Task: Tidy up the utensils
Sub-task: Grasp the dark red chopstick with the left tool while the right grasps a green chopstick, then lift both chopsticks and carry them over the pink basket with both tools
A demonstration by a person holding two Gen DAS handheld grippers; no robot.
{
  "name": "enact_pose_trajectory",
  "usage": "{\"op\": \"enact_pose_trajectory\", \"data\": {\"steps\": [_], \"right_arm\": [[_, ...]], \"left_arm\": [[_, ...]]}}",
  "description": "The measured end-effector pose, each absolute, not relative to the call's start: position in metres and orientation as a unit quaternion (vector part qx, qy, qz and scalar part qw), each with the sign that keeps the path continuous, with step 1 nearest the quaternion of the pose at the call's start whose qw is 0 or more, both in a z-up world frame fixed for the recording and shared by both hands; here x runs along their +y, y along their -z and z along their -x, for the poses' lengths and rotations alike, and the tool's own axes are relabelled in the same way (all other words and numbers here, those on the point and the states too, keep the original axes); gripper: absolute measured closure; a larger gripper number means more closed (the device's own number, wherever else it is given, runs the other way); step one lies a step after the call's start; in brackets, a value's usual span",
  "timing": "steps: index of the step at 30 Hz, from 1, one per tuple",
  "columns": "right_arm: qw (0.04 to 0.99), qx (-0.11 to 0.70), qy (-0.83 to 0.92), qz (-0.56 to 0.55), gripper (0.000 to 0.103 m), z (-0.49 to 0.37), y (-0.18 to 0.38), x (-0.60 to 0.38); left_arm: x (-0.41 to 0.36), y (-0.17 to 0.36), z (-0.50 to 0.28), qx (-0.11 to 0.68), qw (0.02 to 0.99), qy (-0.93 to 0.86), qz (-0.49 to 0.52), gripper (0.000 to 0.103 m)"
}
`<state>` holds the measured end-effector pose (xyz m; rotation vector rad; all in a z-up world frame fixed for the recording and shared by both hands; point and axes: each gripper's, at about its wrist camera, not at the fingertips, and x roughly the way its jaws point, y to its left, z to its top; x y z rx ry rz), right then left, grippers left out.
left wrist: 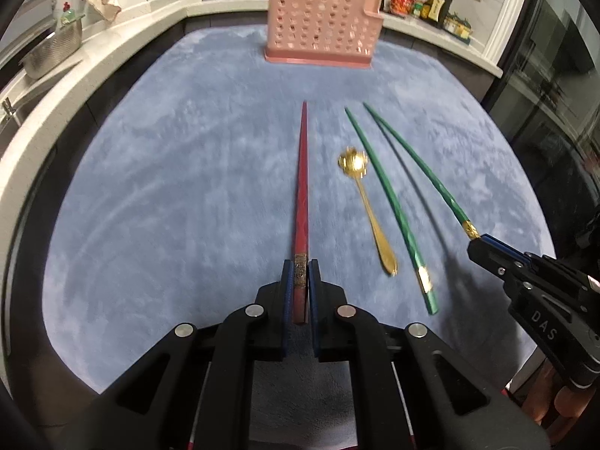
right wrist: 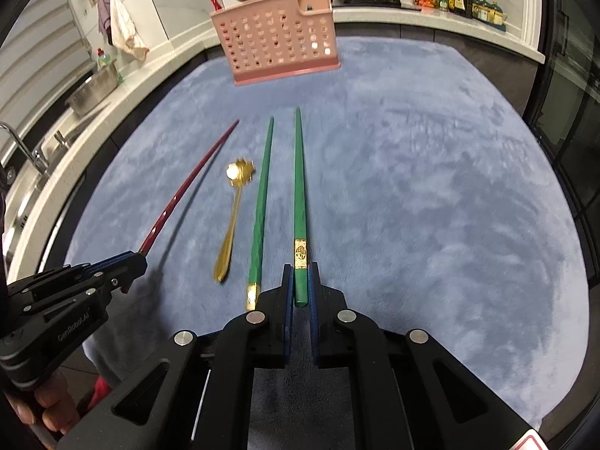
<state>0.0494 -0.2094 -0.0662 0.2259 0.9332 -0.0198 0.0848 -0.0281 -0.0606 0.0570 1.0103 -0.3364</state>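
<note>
A pink perforated holder (left wrist: 322, 22) is stood at the far edge of the blue mat (left wrist: 187, 187), with a few red sticks poking out of the top; what else is inside can't be made out. Nearer than the holder, a red chopstick (left wrist: 302, 187) is pinched by the left gripper (left wrist: 300, 281), a green chopstick (right wrist: 299, 187) by the right gripper (right wrist: 300, 281). Between them, the gold spoon (left wrist: 365, 202) and second green chopstick (left wrist: 390, 206) are left on the mat.

black left gripper (left wrist: 300, 281), blue-lined jaws, silver rivets
</note>
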Motion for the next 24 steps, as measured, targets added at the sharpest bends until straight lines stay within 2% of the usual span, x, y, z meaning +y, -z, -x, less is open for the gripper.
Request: {"op": "enact_pose_trajectory", "data": {"steps": [24], "right_arm": [[0.94, 0.314, 0.016, -0.134, 0.096, -0.099, -0.067, -0.253]], "left_arm": [[-0.017, -0.074, -0.155, 0.354, 0.922, 0.154, 0.011, 0.096]]}}
